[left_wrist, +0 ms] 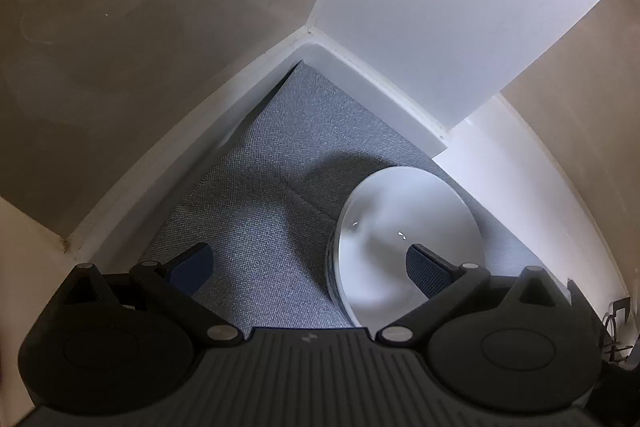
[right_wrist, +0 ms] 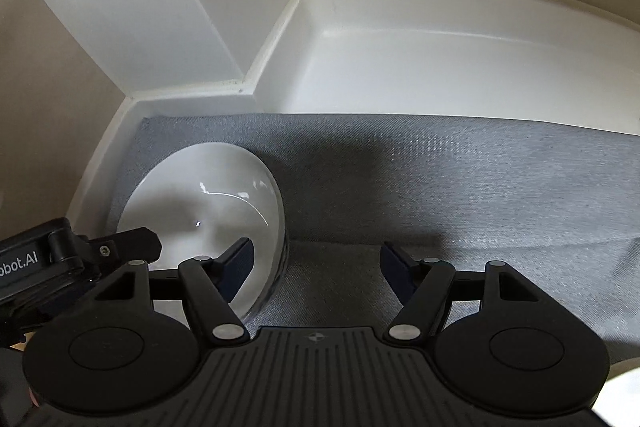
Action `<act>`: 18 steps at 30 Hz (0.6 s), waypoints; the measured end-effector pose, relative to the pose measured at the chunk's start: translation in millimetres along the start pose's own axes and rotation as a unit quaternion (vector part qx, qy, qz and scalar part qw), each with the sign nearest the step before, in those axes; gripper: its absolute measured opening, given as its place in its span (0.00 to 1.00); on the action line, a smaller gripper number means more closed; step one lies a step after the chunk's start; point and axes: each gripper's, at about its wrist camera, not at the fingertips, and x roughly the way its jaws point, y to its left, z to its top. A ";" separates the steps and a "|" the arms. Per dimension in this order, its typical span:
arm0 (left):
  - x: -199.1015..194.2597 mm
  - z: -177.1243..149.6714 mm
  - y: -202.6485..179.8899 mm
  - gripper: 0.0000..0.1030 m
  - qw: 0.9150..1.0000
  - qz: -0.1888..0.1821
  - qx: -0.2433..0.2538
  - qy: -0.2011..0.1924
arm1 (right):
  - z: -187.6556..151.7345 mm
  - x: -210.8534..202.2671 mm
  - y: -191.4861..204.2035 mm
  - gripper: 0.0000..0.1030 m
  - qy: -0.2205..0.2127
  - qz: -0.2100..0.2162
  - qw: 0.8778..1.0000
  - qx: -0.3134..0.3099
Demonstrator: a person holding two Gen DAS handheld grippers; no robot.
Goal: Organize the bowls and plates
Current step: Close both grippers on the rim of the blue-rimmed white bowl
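Note:
A stack of white plates (left_wrist: 408, 235) lies on a grey liner mat (left_wrist: 260, 195) inside a white cabinet shelf. My left gripper (left_wrist: 308, 267) is open and empty above the mat, its right finger over the stack's near side. In the right wrist view the same plates (right_wrist: 208, 203) sit at the left, by the shelf's back corner. My right gripper (right_wrist: 316, 267) is open and empty, its left finger over the stack's right edge. The left gripper's body (right_wrist: 80, 255) shows at the left edge of that view.
White shelf walls (right_wrist: 400, 59) and a white vertical divider (left_wrist: 440, 7) enclose the space. The grey mat (right_wrist: 460, 179) stretches to the right of the plates. A beige wall (left_wrist: 140, 27) rises behind the shelf.

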 end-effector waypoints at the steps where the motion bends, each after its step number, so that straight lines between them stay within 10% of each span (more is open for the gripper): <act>1: 1.3 0.2 -0.1 0.99 1.000 0.001 0.001 0.000 | 0.3 2.0 0.6 0.70 0.002 0.000 1.000 -0.001; 18: 20.3 2.2 -5.7 0.99 1.000 0.008 0.013 0.017 | 2.7 12.7 6.3 0.69 0.012 -0.003 1.000 -0.008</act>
